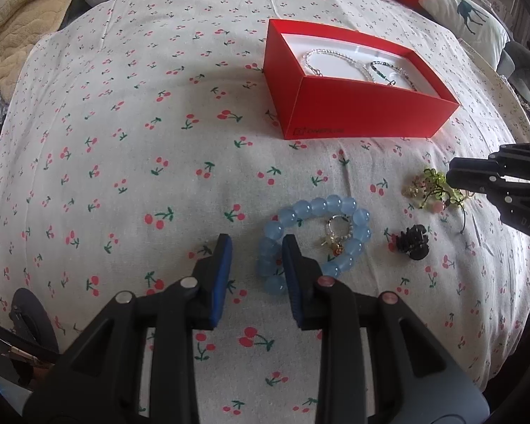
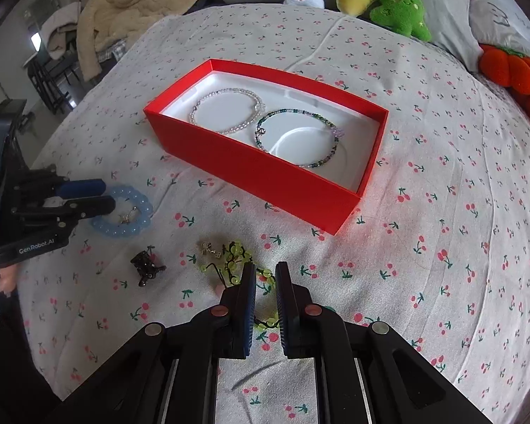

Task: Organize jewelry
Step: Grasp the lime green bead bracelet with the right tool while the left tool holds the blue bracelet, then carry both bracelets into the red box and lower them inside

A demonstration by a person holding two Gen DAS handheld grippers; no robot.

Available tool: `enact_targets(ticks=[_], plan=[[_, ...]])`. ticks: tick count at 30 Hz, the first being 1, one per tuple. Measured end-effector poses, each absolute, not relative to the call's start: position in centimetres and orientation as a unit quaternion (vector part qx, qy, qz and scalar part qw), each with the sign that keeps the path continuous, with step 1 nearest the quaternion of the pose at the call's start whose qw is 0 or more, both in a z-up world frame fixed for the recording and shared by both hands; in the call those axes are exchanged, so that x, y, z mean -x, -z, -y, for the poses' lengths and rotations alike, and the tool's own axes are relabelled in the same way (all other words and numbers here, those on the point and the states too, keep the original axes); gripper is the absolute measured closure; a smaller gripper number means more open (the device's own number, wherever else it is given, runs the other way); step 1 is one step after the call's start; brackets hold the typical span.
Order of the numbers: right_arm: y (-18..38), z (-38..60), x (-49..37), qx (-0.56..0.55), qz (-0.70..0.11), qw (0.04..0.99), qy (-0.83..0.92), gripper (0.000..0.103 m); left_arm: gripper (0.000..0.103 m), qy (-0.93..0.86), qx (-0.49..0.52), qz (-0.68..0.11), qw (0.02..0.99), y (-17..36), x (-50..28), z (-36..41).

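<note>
Left gripper parted, nothing between the pads, blue bead bracelet just beside one finger. Right gripper narrowly parted astride green bead strand; contact unclear. Red box well apart. Advised: centre, close fully before lifting.

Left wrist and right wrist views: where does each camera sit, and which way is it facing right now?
Left wrist: on the left gripper, angled down at the blue bead bracelet; its own fingers show, right gripper at the right edge.
Right wrist: on the right gripper, angled down over the green bead strand; left gripper at the left edge.
Shared: red box, bracelet, black clip, cherry-print cloth.
</note>
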State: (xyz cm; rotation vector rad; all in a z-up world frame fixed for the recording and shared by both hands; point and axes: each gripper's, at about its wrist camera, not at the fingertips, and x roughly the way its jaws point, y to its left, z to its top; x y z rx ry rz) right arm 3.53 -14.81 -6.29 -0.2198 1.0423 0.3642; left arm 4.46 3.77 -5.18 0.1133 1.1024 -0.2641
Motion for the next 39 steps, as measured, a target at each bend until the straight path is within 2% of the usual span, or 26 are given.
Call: enact_targets(ticks=[9,17,19,20,23,25,39], plan=[[7.8,14.7,-3.4,0.168,-0.51,0.828,-0.165,0.092,0.072,0.133,-0.054,-0.523,0.84,5.3,-4.6,-3.9],[8.4,14.2,-3.9,0.177,-0.512,0.824,-0.167,0.09,0.072,0.135,-0.072,-0.515,0.843,5.7,-4.9,-3.4],[8.5,14.3,-4.0,0.176,-0.504,0.828,-0.172,0.09,0.075,0.132,-0.074,-0.514,0.844,5.7,-5.0,-3.2],[8.5,14.3,-4.1,0.174,-0.5,0.83,-0.175,0.09,0.089,0.131,-0.074,-0.514,0.845,5.6,-5.1,-3.1],[8.5,14.5,-4.3,0.16,-0.495,0.834,-0.182,0.097,0.09,0.124,-0.07,-0.515,0.845,5.4,-5.2,-3.0],[8.3,14.8,-4.4,0.143,-0.495,0.837,-0.184,0.098,0.09,0.123,-0.059,-0.514,0.847,5.1,-5.0,-3.0],[1.5,15.5,-3.3,0.083,-0.423,0.884,-0.18,0.098,0.09,0.148,-0.02,-0.462,0.874,-0.5,-4.2,-3.0]])
